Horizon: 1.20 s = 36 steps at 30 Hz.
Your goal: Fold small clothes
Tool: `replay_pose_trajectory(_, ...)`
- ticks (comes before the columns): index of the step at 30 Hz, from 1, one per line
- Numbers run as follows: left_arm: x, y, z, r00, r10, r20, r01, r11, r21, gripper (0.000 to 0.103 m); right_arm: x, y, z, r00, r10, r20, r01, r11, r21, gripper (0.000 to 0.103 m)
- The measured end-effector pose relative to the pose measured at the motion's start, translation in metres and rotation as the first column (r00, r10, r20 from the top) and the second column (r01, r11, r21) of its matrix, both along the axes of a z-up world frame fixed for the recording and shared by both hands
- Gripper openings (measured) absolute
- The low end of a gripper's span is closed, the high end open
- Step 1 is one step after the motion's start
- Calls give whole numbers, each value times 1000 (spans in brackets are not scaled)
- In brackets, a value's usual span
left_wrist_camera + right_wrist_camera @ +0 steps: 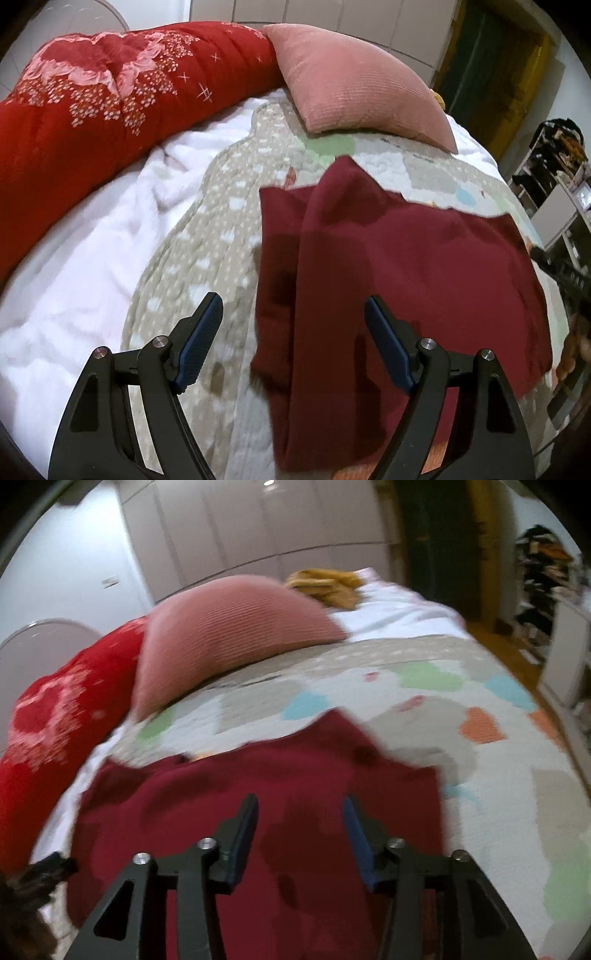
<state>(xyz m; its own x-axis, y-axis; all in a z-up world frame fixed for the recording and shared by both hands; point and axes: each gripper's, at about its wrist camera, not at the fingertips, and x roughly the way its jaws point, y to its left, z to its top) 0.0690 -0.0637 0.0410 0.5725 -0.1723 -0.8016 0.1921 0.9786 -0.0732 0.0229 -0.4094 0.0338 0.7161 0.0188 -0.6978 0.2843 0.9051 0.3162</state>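
A dark red garment (406,280) lies on the patterned quilt (207,236), partly folded, with one long strip lying over its left part. My left gripper (293,306) is open and empty above the garment's left edge. In the right wrist view the garment (207,797) spreads below my right gripper (300,805), which is open and empty above its middle. The right gripper's tip shows at the right edge of the left wrist view (565,273).
A pink pillow (354,85) and a red floral duvet (110,96) lie at the head of the bed, with a white blanket (74,280) on the left. A yellow cloth (325,585) lies beyond the pillow. Shelves (557,166) stand to the right.
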Motion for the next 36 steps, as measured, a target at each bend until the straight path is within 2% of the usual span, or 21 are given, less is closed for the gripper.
replay_pose_trajectory(1, 6, -2, -1, 1000, 5, -7, -5, 1000, 1, 80, -1, -11, -3, 999, -38, -8, 38, 999, -30, 47)
replay_pose_trajectory(4, 29, -7, -5, 999, 35, -15, -35, 999, 9, 80, 1, -37, -13, 995, -90, -33, 88, 995, -39, 47)
replay_pose_trajectory(7, 52, -7, -10, 995, 101, -10, -100, 994, 48, 80, 12, -55, -23, 992, -107, -66, 104, 994, -44, 47)
replay_pose_trajectory(10, 67, -10, -16, 993, 119, -24, -117, 991, 61, 80, 25, -63, -29, 989, -125, -84, 120, 991, -61, 45)
replay_pose_trajectory(12, 75, -14, -21, 992, 122, -23, -119, 989, 87, 81, 35, -66, -36, 982, -153, -113, 145, 987, -74, 39)
replay_pose_trajectory(15, 86, -14, -29, 989, 136, -52, -131, 987, 98, 81, 53, -69, -55, 964, -177, -200, 160, 982, -97, 40)
replay_pose_trajectory(17, 88, -11, -30, 987, 145, -67, -141, 987, 71, 81, 54, -67, -54, 961, -187, -202, 167, 980, -112, 40)
replay_pose_trajectory(22, 69, -1, -18, 991, 120, -55, -118, 992, 45, 80, 31, -53, -26, 972, -191, -139, 170, 974, -150, 40)
replay_pose_trajectory(25, 44, 12, -8, 993, 106, -42, -106, 994, 11, 80, 18, -32, -5, 987, -131, -93, 120, 987, -108, 42)
replay_pose_trajectory(28, 19, 25, -6, 994, 90, -59, -92, 996, -17, 80, 21, 0, 4, 995, 26, -94, -27, 1000, -7, 45)
replay_pose_trajectory(32, -15, 35, -10, 994, 84, -73, -88, 995, -46, 80, 33, 53, 9, 978, 199, -64, -194, 978, 74, 45)
replay_pose_trajectory(36, -33, 33, -13, 995, 73, -64, -76, 996, -54, 80, 45, 109, 12, 941, 337, -43, -333, 940, 74, 43)
